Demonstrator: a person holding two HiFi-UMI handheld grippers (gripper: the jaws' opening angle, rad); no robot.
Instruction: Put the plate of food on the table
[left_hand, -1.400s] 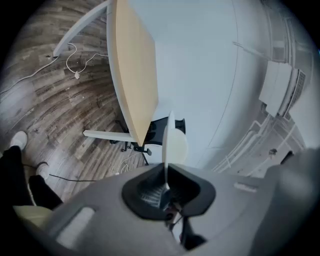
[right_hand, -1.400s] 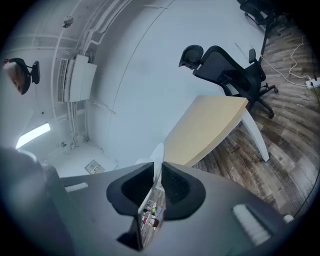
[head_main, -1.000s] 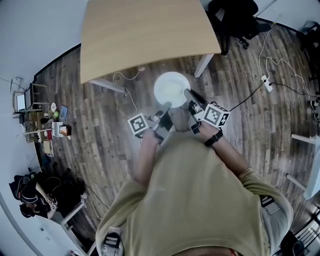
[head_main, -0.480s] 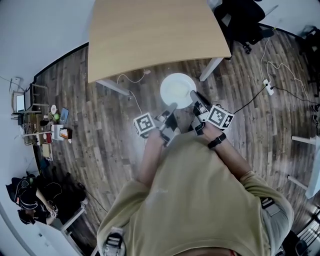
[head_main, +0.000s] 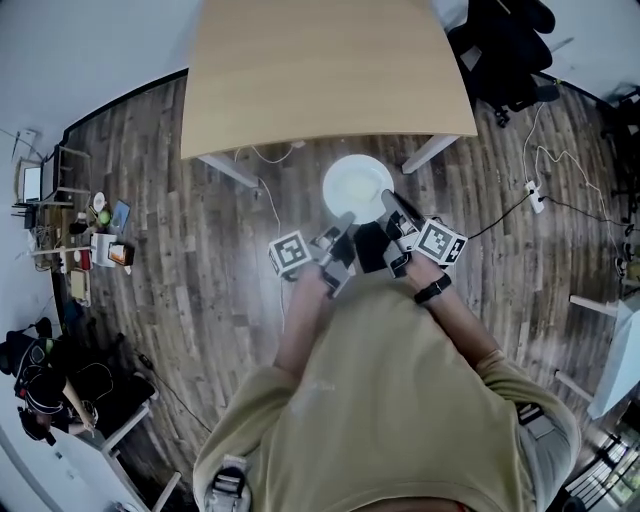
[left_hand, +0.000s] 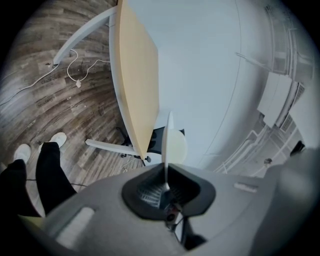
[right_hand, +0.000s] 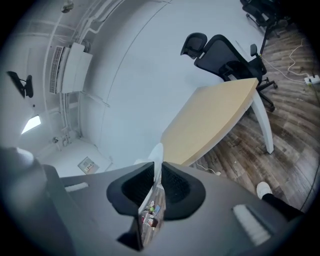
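A white round plate (head_main: 357, 188) hangs over the wooden floor just in front of the near edge of the light wooden table (head_main: 330, 70). I can make out no food on it. My left gripper (head_main: 343, 222) is shut on the plate's near left rim, and my right gripper (head_main: 392, 205) is shut on its near right rim. In the left gripper view the plate (left_hand: 169, 145) shows edge-on, pinched between the pads of the left gripper (left_hand: 165, 185), with the table (left_hand: 135, 75) beyond. In the right gripper view the plate's rim (right_hand: 157, 157) sits in the right gripper (right_hand: 154, 187).
A black office chair (head_main: 505, 50) stands at the table's far right corner. White table legs (head_main: 430, 150) and cables (head_main: 262, 190) lie under the near edge. A power strip (head_main: 536, 200) is on the floor at the right. Clutter (head_main: 100, 245) and a seated person (head_main: 40, 385) are far left.
The table has drawn nearer in the head view. The plate, still held by both grippers, now sits close to the table's near edge.
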